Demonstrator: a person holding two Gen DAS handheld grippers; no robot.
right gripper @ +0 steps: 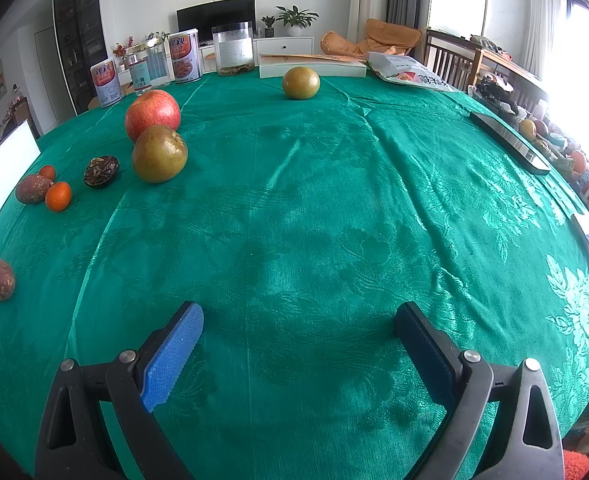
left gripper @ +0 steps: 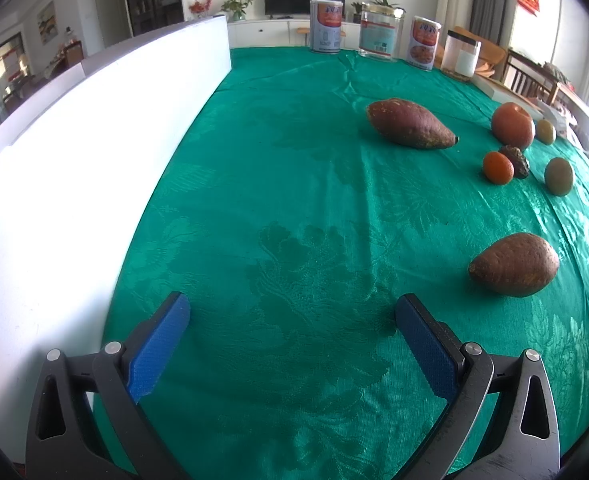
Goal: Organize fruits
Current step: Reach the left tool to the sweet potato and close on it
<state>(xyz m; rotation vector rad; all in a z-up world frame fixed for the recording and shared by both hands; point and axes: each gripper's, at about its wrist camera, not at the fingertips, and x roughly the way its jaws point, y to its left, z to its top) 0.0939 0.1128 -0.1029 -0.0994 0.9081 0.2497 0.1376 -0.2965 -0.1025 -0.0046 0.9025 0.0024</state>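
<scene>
Green tablecloth (right gripper: 334, 200) — labelled tins (right gripper: 185, 56); unreadable

Cloth (right gripper: 314, 200) on worktop: green damask weave, slight sheen, a few creases. Hand-held gripper (left gripper: 292, 312) arms matt black plastic w/ metal pins; pads (left gripper: 162, 344) blue, fine-ribbed, rubbery-looking. Sweet potato (left gripper: 410, 123) skin dull, rough. Apple (right gripper: 152, 114) smooth, glossy. Tins (left gripper: 326, 26) w/ glossy printed labels. Jar (right gripper: 233, 49) clear plastic or glass, can't tell. Board (left gripper: 74, 160) smooth matt white.
</scene>
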